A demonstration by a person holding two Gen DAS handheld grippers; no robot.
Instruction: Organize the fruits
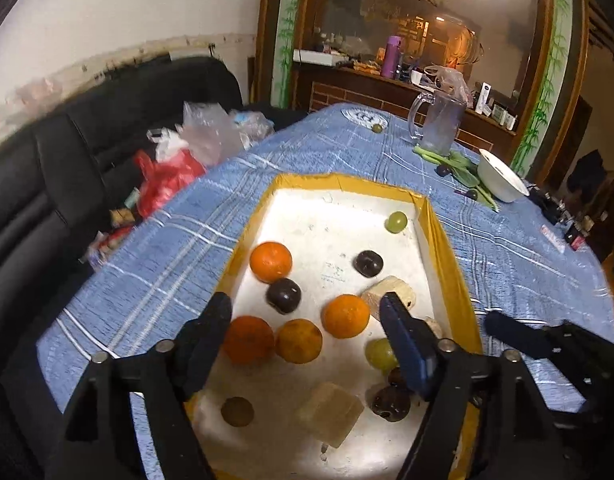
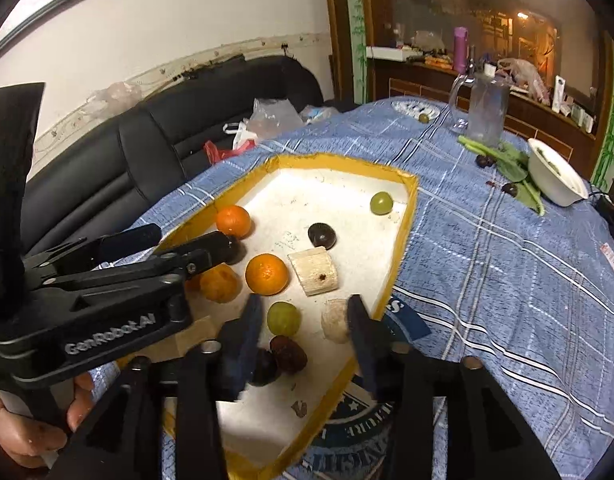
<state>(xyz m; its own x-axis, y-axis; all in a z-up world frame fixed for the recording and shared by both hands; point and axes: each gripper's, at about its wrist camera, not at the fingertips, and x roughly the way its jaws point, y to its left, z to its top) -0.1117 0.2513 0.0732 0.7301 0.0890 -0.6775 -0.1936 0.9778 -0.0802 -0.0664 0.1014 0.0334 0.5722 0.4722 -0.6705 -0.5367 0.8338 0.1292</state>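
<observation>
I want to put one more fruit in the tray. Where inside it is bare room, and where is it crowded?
Free: the far end of the tray, behind the orange and beside the lone green grape; also the bare floor between them. Crowded: the near half, with oranges, dark fruits and blocks under both open grippers.

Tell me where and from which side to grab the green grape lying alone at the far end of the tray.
Grip the green grape across its round middle, coming from above. It lies loose on the tray floor, close to the yellow far corner wall, so a sideways approach looks cramped; nothing covers its top.
</observation>
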